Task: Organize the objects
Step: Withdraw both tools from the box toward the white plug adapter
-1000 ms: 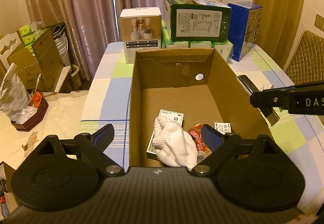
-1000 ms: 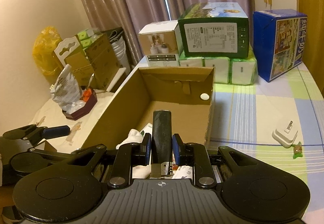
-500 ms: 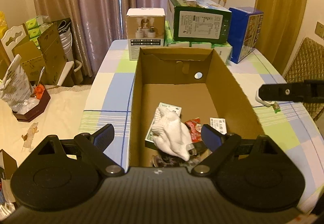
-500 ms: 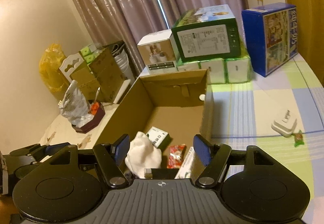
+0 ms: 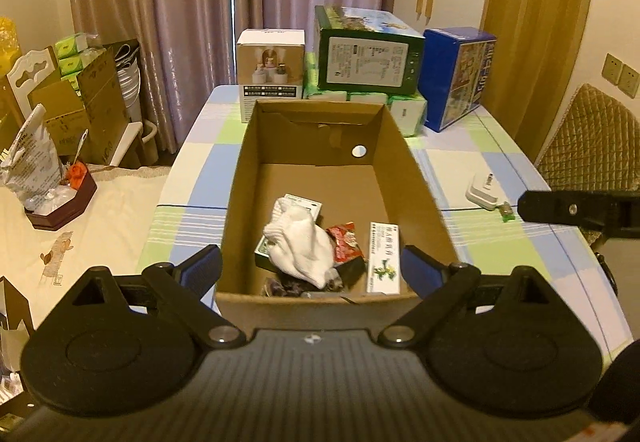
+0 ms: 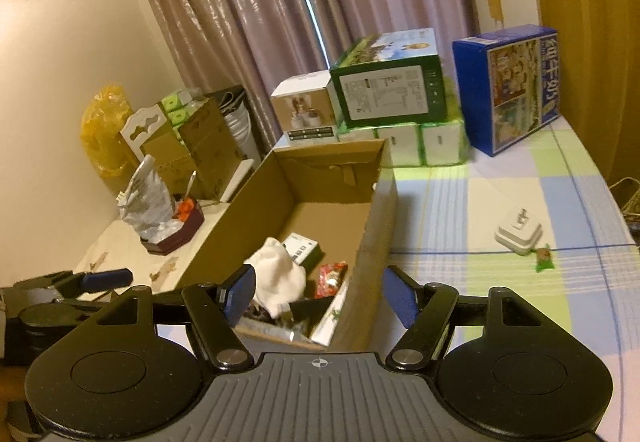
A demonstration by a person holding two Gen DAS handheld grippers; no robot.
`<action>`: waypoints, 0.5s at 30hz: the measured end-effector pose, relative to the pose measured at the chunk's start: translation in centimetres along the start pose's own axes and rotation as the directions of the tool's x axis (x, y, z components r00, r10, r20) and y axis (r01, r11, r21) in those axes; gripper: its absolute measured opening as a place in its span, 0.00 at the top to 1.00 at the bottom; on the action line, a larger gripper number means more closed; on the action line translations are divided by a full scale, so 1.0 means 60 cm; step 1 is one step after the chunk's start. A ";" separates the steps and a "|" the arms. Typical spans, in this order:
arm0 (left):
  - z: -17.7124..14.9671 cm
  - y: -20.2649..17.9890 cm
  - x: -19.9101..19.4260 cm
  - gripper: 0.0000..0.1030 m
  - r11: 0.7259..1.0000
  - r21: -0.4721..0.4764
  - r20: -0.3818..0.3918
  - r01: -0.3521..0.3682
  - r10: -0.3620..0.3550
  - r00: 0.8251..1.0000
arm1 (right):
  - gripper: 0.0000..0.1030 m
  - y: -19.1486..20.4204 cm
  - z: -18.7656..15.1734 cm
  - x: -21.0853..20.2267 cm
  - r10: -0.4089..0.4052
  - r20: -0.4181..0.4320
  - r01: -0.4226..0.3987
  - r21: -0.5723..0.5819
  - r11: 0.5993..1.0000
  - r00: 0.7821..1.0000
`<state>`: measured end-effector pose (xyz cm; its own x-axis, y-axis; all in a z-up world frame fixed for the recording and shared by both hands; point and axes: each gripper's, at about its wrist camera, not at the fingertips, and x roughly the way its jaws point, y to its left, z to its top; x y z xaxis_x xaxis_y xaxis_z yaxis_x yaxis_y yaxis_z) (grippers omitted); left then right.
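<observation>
A second ago the right gripper (image 6: 318, 296) was pinching a dark stick-shaped thing over the box (image 5: 416, 178). Now its two blue fingers (image 6: 396, 296) are spread wide and hold nothing, so the dark thing has been let go. I think it landed in the near end of the box, where something dark shows under the white cloth (image 5: 304, 248), but I cannot tell for sure. The right gripper has also pulled back and up from the box, so more of the bench (image 6: 500, 202) shows now. The left gripper (image 5: 312, 268) is spread wide too and empty, just as it was, and it hangs by the near end of the box. Inside the box lie the white cloth, a green and white packet (image 5: 298, 202) under it, a red snack bag (image 5: 346, 242) and a long white packet (image 5: 384, 256) along the right wall. So one more thing looks put away. Out on the bench, well apart from the box, a white plug (image 6: 519, 233) and a little green candy (image 6: 544, 262) just beside it are not yet in the box. I guess those two come next, and the right gripper is the nearer one to them.
</observation>
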<state>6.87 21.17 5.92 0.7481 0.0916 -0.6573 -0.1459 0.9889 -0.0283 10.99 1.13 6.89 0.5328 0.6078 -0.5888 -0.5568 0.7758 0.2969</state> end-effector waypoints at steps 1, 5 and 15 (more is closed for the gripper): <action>-0.002 -0.005 -0.006 0.08 1.000 0.000 0.000 0.001 -0.001 1.000 | 0.29 -0.001 -0.006 -0.009 -0.006 0.003 0.006 -0.005 1.000 1.000; -0.013 -0.022 -0.028 0.05 1.000 -0.009 0.003 0.009 -0.009 1.000 | 0.20 -0.013 -0.028 -0.042 -0.028 0.013 0.028 0.006 1.000 1.000; -0.039 -0.072 -0.057 0.01 0.999 -0.011 0.005 0.040 -0.040 0.999 | 0.02 -0.070 -0.075 -0.111 -0.120 0.024 0.118 0.062 0.991 0.993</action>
<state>3.41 16.32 6.52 0.7562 0.0526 -0.6522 -0.1227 0.9905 -0.0624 6.92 -6.96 6.18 0.6108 0.5142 -0.6021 -0.4494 0.8512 0.2711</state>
